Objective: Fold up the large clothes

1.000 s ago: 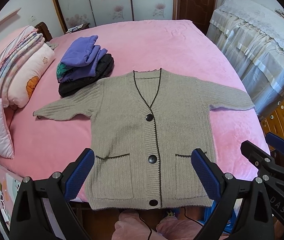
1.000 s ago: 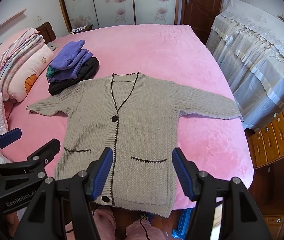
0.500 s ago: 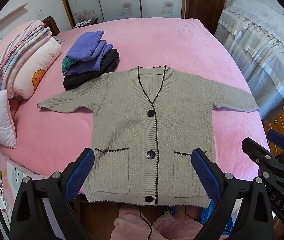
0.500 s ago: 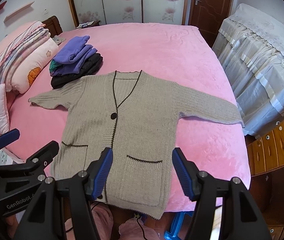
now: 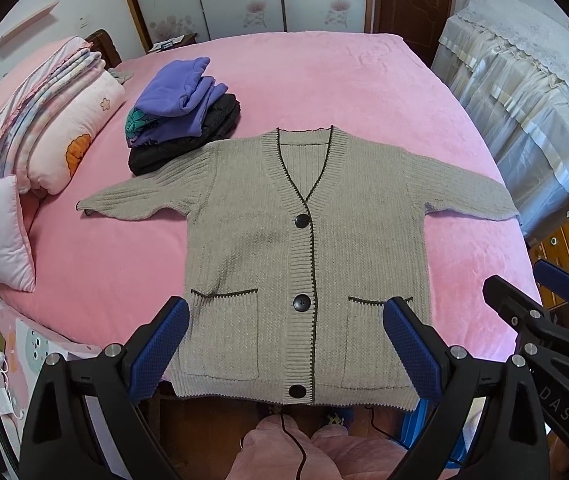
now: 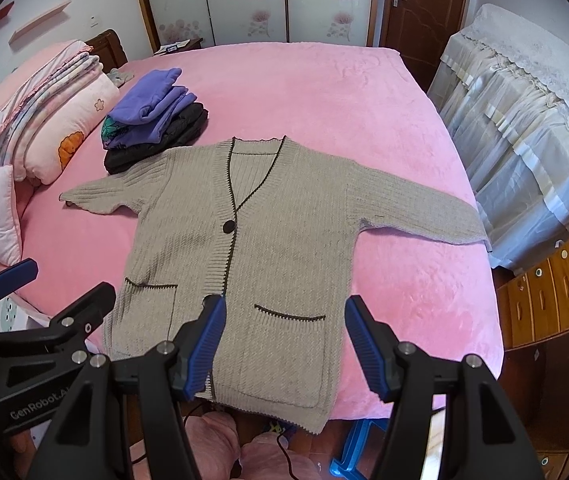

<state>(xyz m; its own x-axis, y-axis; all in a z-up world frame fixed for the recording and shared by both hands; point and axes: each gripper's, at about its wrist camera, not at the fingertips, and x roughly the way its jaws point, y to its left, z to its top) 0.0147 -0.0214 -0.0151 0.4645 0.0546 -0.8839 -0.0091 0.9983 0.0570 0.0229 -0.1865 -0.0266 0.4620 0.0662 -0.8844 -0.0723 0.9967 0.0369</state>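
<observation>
A beige knit cardigan (image 5: 304, 248) with dark trim, three dark buttons and two pockets lies flat, front up, on the pink bed (image 5: 324, 80), sleeves spread out, hem hanging over the near edge. It also shows in the right wrist view (image 6: 268, 256). My left gripper (image 5: 284, 344) is open and empty, held above the hem. My right gripper (image 6: 284, 340) is open and empty, above the cardigan's right pocket. Each gripper shows at the edge of the other's view.
A stack of folded purple and black clothes (image 5: 180, 112) sits on the bed by the cardigan's left shoulder. Pillows and folded quilts (image 5: 44, 120) lie at the left. A covered cabinet (image 5: 524, 80) and wooden drawers (image 6: 556, 288) stand to the right.
Both grippers have pulled back and up a little, so the cardigan sits farther away in both views. The cardigan has not moved. Both grippers stay open.
</observation>
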